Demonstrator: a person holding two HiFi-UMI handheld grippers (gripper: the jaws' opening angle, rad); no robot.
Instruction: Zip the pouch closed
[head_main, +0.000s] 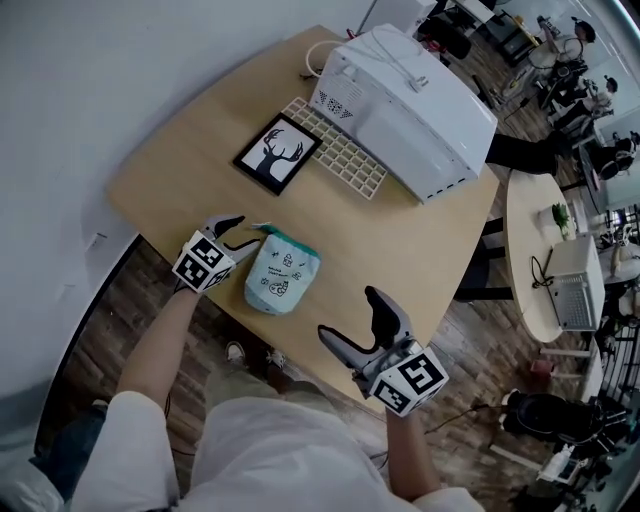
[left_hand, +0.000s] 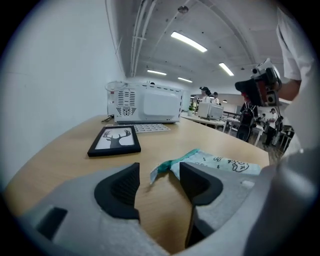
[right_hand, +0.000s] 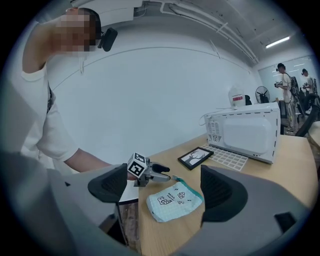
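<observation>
A light blue printed pouch (head_main: 282, 272) lies flat on the wooden table (head_main: 200, 140) near its front edge, its teal zip edge toward the table's middle. My left gripper (head_main: 243, 232) is at the pouch's left top corner. In the left gripper view the teal end tab (left_hand: 161, 170) of the pouch (left_hand: 220, 163) lies between the spread jaws of the left gripper (left_hand: 157, 181), and no pad presses on it. My right gripper (head_main: 348, 312) hangs open to the right of the pouch, nothing in it. The right gripper (right_hand: 165, 187) looks at the pouch (right_hand: 175, 201) from a distance.
A white microwave oven (head_main: 405, 110) stands at the table's far side with a white keyboard (head_main: 340, 150) in front of it. A black picture frame with a deer (head_main: 278, 153) lies beyond the pouch. The table's front edge runs just below the pouch. A round table (head_main: 535, 250) stands at right.
</observation>
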